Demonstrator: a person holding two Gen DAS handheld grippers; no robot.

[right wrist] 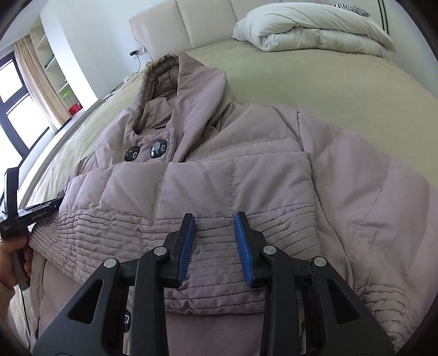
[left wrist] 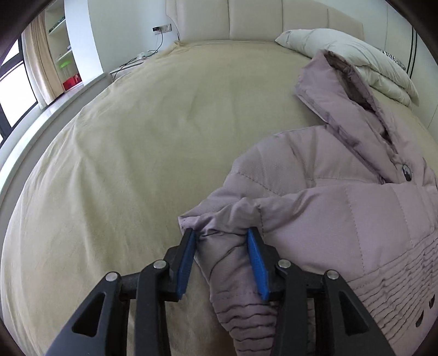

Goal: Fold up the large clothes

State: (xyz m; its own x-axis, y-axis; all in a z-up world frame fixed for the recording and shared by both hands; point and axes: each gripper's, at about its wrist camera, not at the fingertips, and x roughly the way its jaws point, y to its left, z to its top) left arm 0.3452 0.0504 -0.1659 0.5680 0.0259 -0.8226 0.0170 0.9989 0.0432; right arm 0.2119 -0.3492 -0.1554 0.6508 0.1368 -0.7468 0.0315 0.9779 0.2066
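A mauve padded hooded coat [left wrist: 328, 178] lies on the beige bed [left wrist: 150, 137]. In the left wrist view my left gripper [left wrist: 222, 235] has its blue pads on either side of a bunched sleeve [left wrist: 235, 273], which runs between the fingers and looks pinched. In the right wrist view the coat [right wrist: 232, 175] fills the frame, hood [right wrist: 175, 82] away from me, two dark buttons [right wrist: 145, 152] at the collar. My right gripper [right wrist: 215, 219] hovers over the ribbed waist band [right wrist: 137, 227], jaws apart with nothing between them. The left gripper's body [right wrist: 16, 210] shows at the left edge.
A folded white duvet [right wrist: 314, 27] and a pillow [left wrist: 347, 60] lie near the padded headboard [left wrist: 260, 19]. Shelves [left wrist: 63, 54] and a window [left wrist: 13, 90] stand to the left. A wall socket with cables [left wrist: 161, 28] is beside the bed. Bare bedsheet spreads left of the coat.
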